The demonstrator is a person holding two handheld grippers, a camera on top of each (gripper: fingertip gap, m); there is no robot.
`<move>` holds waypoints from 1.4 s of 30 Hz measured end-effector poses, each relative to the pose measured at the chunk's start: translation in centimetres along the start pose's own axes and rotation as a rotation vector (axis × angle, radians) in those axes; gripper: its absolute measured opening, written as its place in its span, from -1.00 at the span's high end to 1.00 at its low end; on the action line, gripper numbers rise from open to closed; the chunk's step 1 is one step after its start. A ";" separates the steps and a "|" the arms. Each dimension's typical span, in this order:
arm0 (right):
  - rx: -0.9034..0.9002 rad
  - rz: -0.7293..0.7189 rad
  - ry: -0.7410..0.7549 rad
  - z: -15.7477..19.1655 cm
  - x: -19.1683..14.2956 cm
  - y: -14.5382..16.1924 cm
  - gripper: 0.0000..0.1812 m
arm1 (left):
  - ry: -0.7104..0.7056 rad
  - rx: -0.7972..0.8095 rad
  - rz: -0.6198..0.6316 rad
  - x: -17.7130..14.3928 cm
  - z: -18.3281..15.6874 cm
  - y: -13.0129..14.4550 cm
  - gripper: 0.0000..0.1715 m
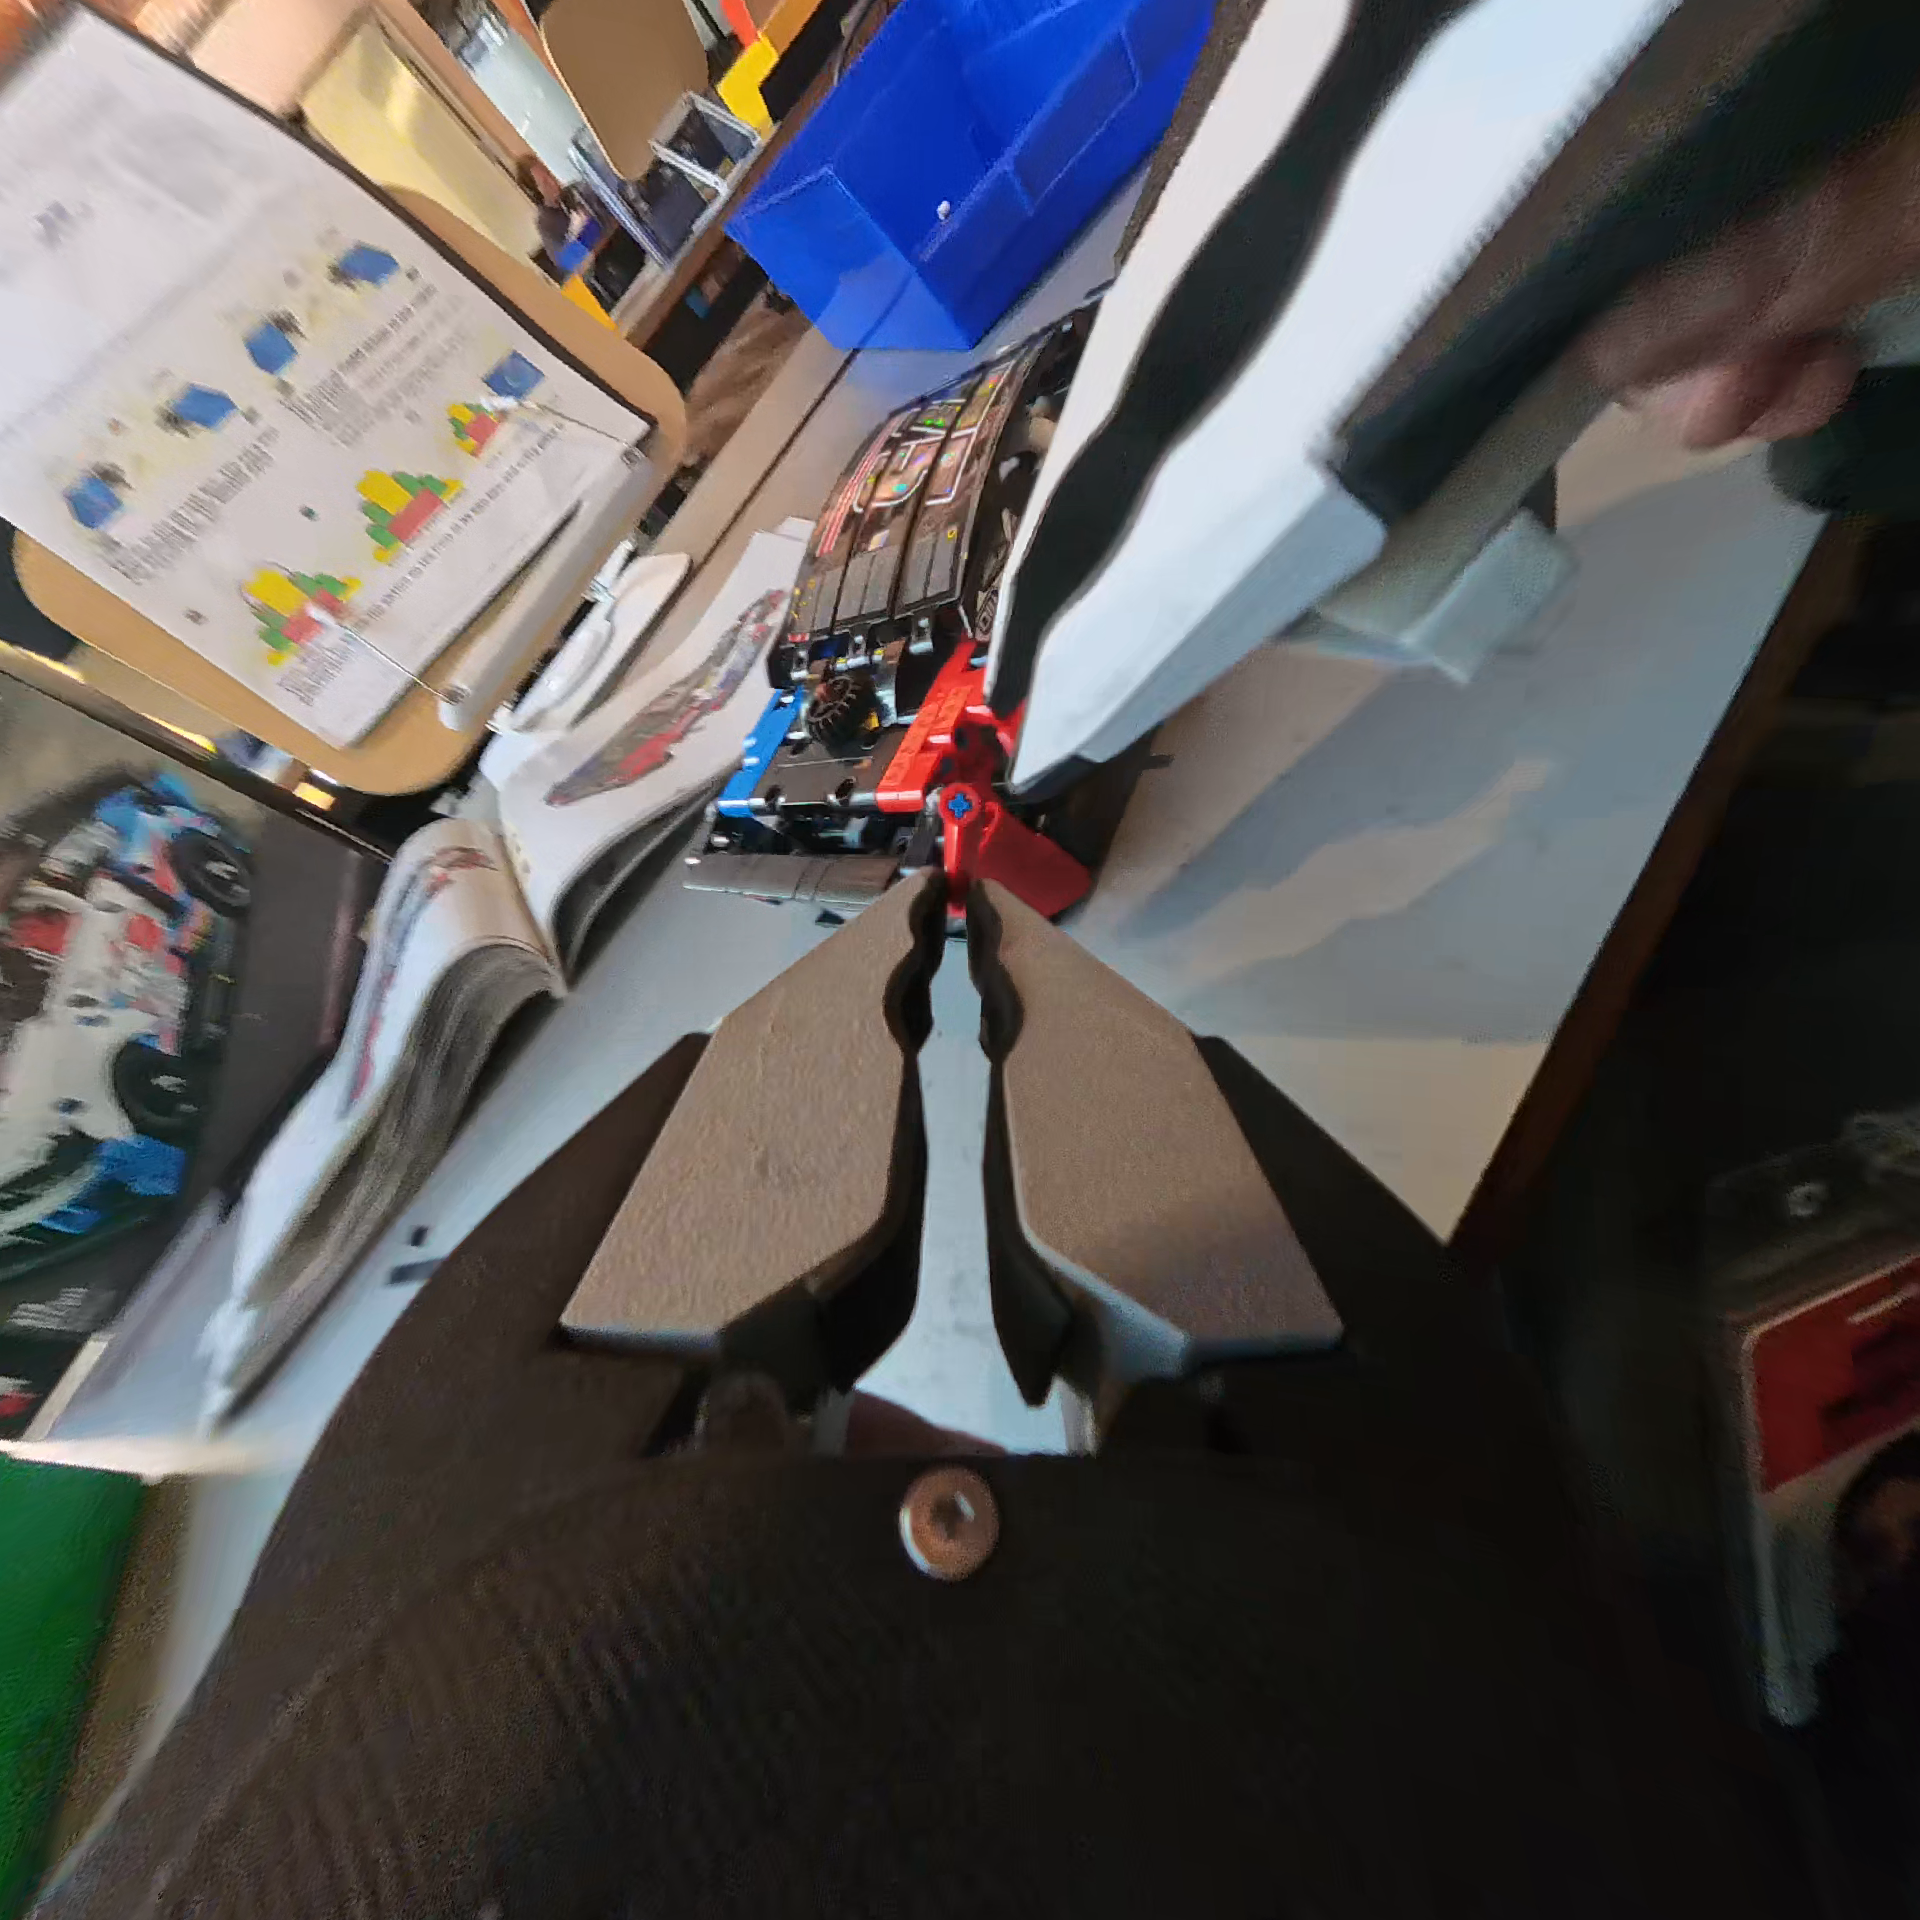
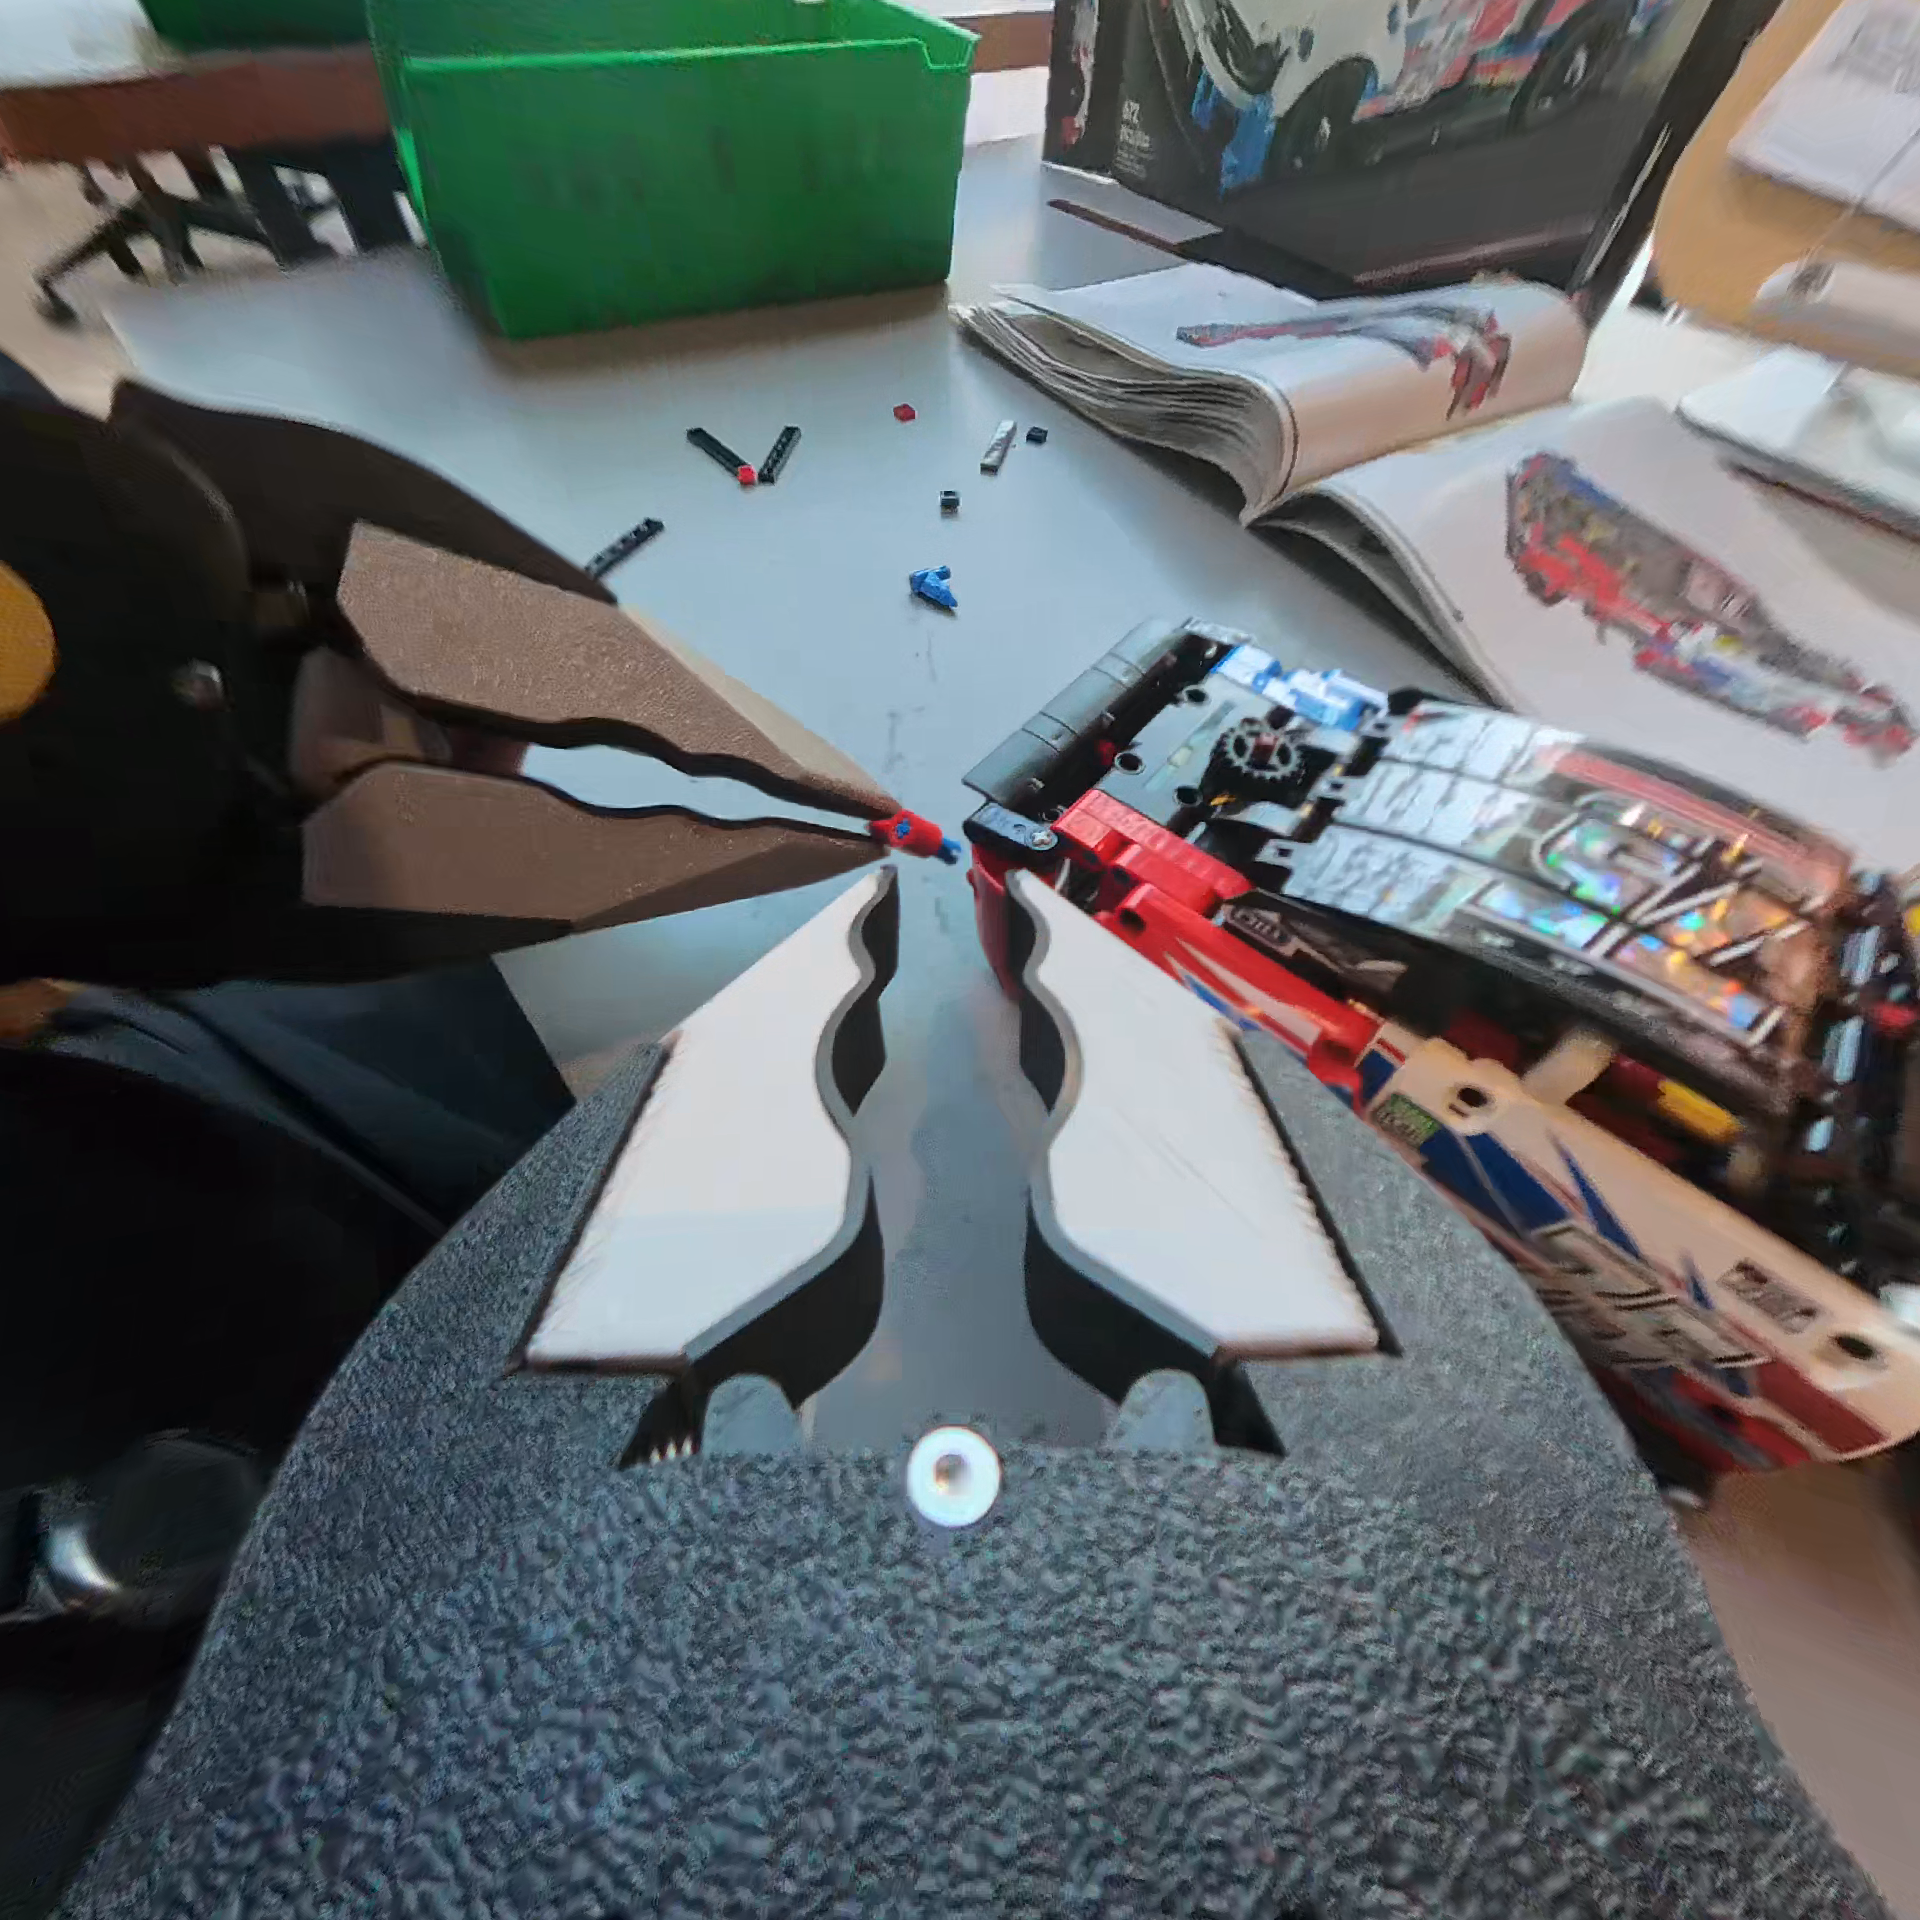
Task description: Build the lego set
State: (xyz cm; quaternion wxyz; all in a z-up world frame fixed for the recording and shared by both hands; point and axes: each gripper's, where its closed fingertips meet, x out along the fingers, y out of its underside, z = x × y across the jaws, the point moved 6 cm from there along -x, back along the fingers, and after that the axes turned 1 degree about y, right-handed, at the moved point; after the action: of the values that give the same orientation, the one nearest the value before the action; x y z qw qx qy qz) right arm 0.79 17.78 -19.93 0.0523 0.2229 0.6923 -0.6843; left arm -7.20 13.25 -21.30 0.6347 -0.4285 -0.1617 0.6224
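The lego car (image 2: 1475, 935), black, red, white and blue, lies on the grey table (image 2: 790, 582); it also shows in the left wrist view (image 1: 894, 582). My left gripper (image 1: 956, 896) has brown fingers and is shut on a small red connector with a blue pin (image 1: 964, 831). It holds the connector right at the car's red rear corner. In the right wrist view the left gripper (image 2: 883, 831) comes in from the left with the connector (image 2: 914, 833). My right gripper (image 2: 951, 888) has white fingers, is open and empty, and sits just beside the car's red edge.
Loose pieces lie on the table: black beams (image 2: 743, 452), a blue part (image 2: 932, 587), a grey part (image 2: 997, 447). An open manual (image 2: 1299, 416), the set's box (image 2: 1351, 125) and a green bin (image 2: 675, 156) stand behind. A blue bin (image 1: 966, 177) is beyond the car. The tips of both grippers are at nearly the same place.
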 end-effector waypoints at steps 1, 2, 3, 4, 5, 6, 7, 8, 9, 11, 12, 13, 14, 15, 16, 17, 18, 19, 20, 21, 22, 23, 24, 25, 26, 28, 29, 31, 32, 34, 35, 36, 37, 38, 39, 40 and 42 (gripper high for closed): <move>-0.081 0.004 0.001 0.2 -0.1 -0.1 0.80 | 0.019 -0.034 0.007 0.0 0.0 0.0 1.00; -0.170 0.011 -0.022 0.6 -0.1 -0.2 0.80 | 0.049 -0.057 0.025 0.2 -0.1 0.1 1.00; -0.256 0.024 -0.061 0.8 -0.1 -0.2 0.81 | 0.070 -0.084 0.046 0.2 0.0 0.3 1.00; -0.334 0.048 -0.109 1.0 -0.1 -0.2 0.84 | 0.084 -0.106 0.049 0.2 0.2 0.4 1.00; -0.406 0.076 -0.144 1.0 -0.1 -0.2 0.81 | 0.095 -0.113 0.061 0.2 0.3 0.5 0.99; -0.481 0.098 -0.163 0.8 0.0 -0.3 0.80 | 0.099 -0.109 0.080 0.3 0.4 0.6 0.99; -0.553 0.113 -0.162 0.4 0.2 -0.6 0.84 | 0.101 -0.107 0.087 0.3 0.5 0.6 0.99; -0.618 0.125 -0.158 0.2 0.4 -0.9 0.84 | 0.109 -0.113 0.088 0.3 0.5 0.5 0.99; -0.672 0.140 -0.169 0.1 0.7 -1.2 0.83 | 0.122 -0.122 0.094 0.3 0.4 0.3 1.00; -0.765 0.164 -0.201 0.2 1.2 -1.6 0.81 | 0.137 -0.139 0.100 0.2 0.1 0.1 0.99; -0.812 0.177 -0.226 0.3 1.4 -1.6 0.81 | 0.135 -0.136 0.101 0.2 0.1 0.0 0.99; -0.856 0.201 -0.252 0.3 1.6 -1.5 0.82 | 0.133 -0.129 0.102 0.1 0.0 -0.1 0.99; -0.895 0.223 -0.262 0.3 1.7 -1.3 0.87 | 0.133 -0.121 0.104 0.1 -0.1 -0.1 0.99; -0.921 0.234 -0.270 0.3 1.8 -1.3 0.91 | 0.130 -0.112 0.108 0.0 -0.1 -0.1 0.99; -0.934 0.239 -0.282 0.4 1.9 -1.3 0.92 | 0.131 -0.105 0.116 0.0 -0.2 -0.1 0.99; -0.944 0.241 -0.289 0.4 1.9 -1.3 0.92 | 0.132 -0.104 0.116 0.0 -0.2 -0.1 0.99; -0.952 0.241 -0.298 0.5 1.9 -1.3 0.92 | 0.136 -0.107 0.113 0.0 -0.2 0.0 0.99; -0.954 0.241 -0.311 0.4 1.8 -1.2 0.93 | 0.145 -0.114 0.108 -0.1 -0.3 0.0 0.99; -0.948 0.243 -0.331 0.3 1.7 -1.2 0.93 | 0.162 -0.125 0.100 -0.1 -0.4 0.0 0.99; -0.935 0.243 -0.357 0.2 1.6 -1.1 0.92 | 0.185 -0.133 0.088 -0.1 -0.5 -0.1 0.99; -0.923 0.243 -0.385 0.2 1.4 -1.0 0.92 | 0.221 -0.143 0.076 -0.1 -0.7 -0.1 0.99; -0.914 0.234 -0.406 0.1 1.2 -0.9 0.93 | 0.265 -0.159 0.066 -0.2 -0.8 -0.1 0.96; -0.903 0.215 -0.424 0.0 1.0 -0.9 0.93 | 0.299 -0.180 0.061 -0.3 -0.7 -0.1 0.95; -0.881 0.198 -0.453 0.0 0.7 -0.9 0.93 | 0.341 -0.202 0.053 -0.5 -0.7 -0.1 0.94; -0.852 0.189 -0.489 0.1 0.4 -0.8 0.93 | 0.402 -0.227 0.048 -0.8 -0.8 -0.1 0.92; -0.821 0.188 -0.548 0.3 -0.2 -0.3 0.93 | 0.511 -0.284 0.078 -1.2 -1.0 0.3 0.92; -0.826 0.190 -0.574 0.5 -0.4 0.2 0.93 | 0.590 -0.316 0.097 -1.4 -1.3 0.5 0.88; -0.844 0.173 -0.595 0.8 -0.4 1.1 0.93 | 0.731 -0.417 0.136 -1.7 -1.9 0.7 0.75; -0.844 0.170 -0.603 0.9 -0.3 1.4 0.93 | 0.772 -0.462 0.134 -1.7 -2.1 0.7 0.73; -0.842 0.179 -0.604 1.0 0.0 1.9 0.93 | 0.798 -0.523 0.122 -1.5 -2.2 0.6 0.77; -0.850 0.177 -0.602 1.1 0.1 2.0 0.93 | 0.803 -0.540 0.125 -1.3 -2.3 0.6 0.77; -0.860 0.171 -0.597 1.2 0.2 2.0 0.93 | 0.811 -0.560 0.127 -1.3 -2.3 0.5 0.76; -0.867 0.168 -0.597 1.3 0.1 2.0 0.93 | 0.818 -0.585 0.134 -1.2 -2.3 0.5 0.75; -0.872 0.160 -0.598 1.4 0.1 2.0 0.93 | 0.823 -0.613 0.141 -1.0 -2.3 0.6 0.76; -0.876 0.147 -0.598 1.5 0.0 1.9 0.93 | 0.829 -0.639 0.149 -0.9 -2.2 0.7 0.77; -0.879 0.138 -0.600 1.5 -0.1 1.8 0.93 | 0.838 -0.656 0.145 -0.8 -2.2 0.8 0.78; -0.889 0.117 -0.589 1.4 -0.3 1.6 0.93 | 0.849 -0.673 0.138 -0.7 -2.1 0.8 0.85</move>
State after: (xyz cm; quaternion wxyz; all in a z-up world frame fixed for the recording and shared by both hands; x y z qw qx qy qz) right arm 1.32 16.28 -21.37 0.3715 0.0159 0.8579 -0.3546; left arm -6.31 11.74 -22.92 0.4299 -0.8312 -0.0531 0.3487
